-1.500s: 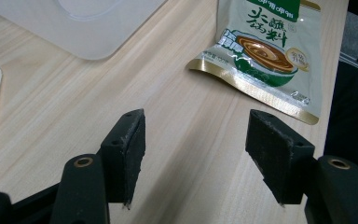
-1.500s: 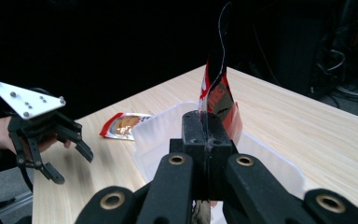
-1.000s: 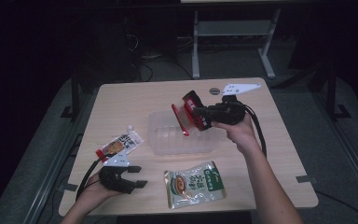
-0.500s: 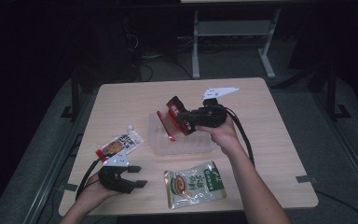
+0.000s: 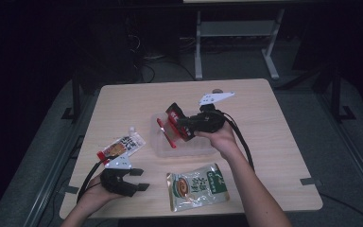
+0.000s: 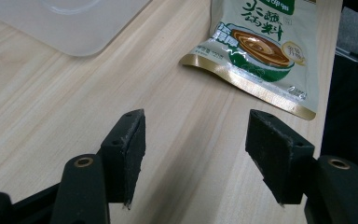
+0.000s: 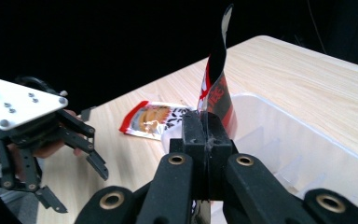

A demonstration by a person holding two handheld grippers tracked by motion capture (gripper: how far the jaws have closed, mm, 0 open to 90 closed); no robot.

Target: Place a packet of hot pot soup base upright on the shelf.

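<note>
Left gripper view: green sauce packet [image 6: 261, 46], Chinese lettering, brown swirl picture.

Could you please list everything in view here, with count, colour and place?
red packet: one, red and black, clamped in the right hand-held gripper above the tray
tray: one, clear plastic, table centre
green packet: one, green and white, near edge, in front of the tray
red-and-white packet: one, lying flat left of the tray
table: one, light wood
frame: one, pale metal, on the floor beyond the table
left hand-held gripper: one, black, jaws open, empty, at the near left corner
right hand-held gripper: one, black, shut on the red packet
</note>
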